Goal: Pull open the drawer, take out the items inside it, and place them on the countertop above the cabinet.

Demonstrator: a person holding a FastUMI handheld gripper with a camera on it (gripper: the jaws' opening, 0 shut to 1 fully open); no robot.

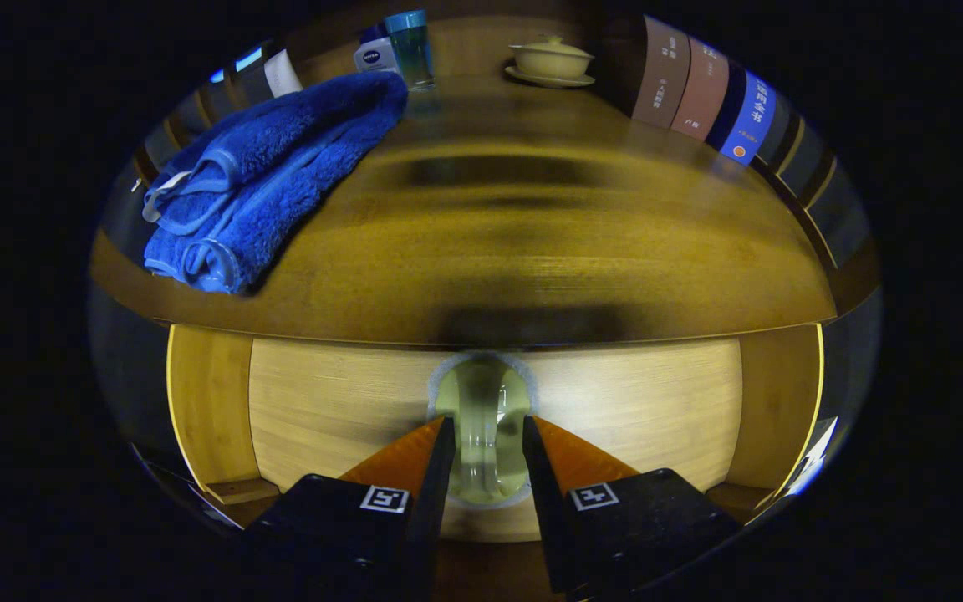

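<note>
Gripper view puts my gripper (488,435) low in the centre of the frame, its 2 fingers parted a little and standing on either side of the drawer's handle (481,439), a pale, glossy, rounded pull set in an oval recess. The fingers flank it closely, but I cannot tell whether both pads press on it yet.

The drawer (339,410) fills the lower middle of the frame, closed, its front a light bamboo-like wood with fine horizontal grain, framed by the cabinet's darker side posts. I judge it stiff and fairly light, likely to slide straight out if I pull squarely; the handle looks smooth and possibly slippery (glass or glazed ceramic, I would guess), so I should grip it behind its widest part, not at its tip.

Above, the countertop (532,226) spreads across the middle of the frame, polished and reflective. At upper left lies a folded blue towel (272,176), thick and plush. Behind it stands a blue-tinted tumbler (410,46), and at top centre a cream lidded bowl on a saucer (550,60). Book spines (703,88) lean at upper right.
</note>
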